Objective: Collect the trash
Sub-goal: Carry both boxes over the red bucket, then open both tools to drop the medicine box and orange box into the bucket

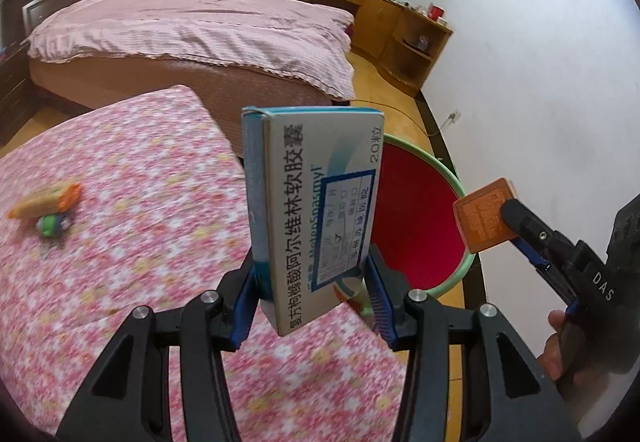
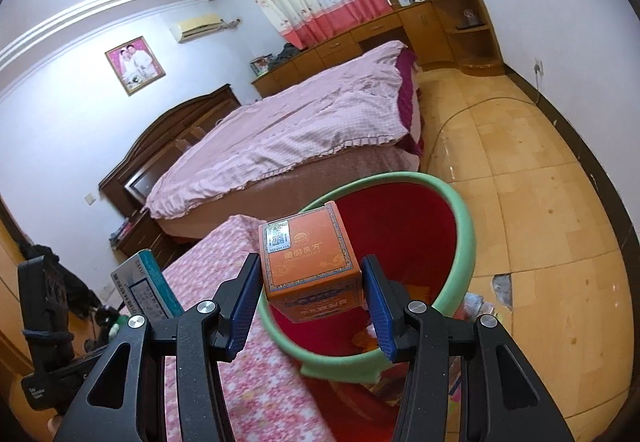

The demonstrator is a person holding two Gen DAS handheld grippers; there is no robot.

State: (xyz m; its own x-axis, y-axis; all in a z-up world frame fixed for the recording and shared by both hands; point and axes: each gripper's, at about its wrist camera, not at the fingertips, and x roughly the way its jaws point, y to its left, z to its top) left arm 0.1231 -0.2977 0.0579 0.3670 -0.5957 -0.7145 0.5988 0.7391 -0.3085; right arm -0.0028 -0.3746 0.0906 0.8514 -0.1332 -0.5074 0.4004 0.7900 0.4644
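Your left claw [image 1: 314, 298] pinches the white-and-teal cardboard medicine box [image 1: 316, 209], your right claw [image 2: 312, 306] the orange carton [image 2: 310, 266] – both near the red, green-rimmed bin [image 2: 460, 226] (carry step); next, hover over it – then release.

The white-and-teal cardboard medicine box [image 1: 316, 209] stands at frame centre; the red, green-rimmed plastic bin [image 1: 452, 169] lies behind it to the right, beside the pink floral-clothed table [image 1: 120, 242]. The small orange cardboard box [image 2: 310, 266] sits before the bin.

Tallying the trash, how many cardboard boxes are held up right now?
2. The white and teal medicine box is clamped in the left gripper; the orange box is in the right gripper, above the red bin. Others may be hidden.
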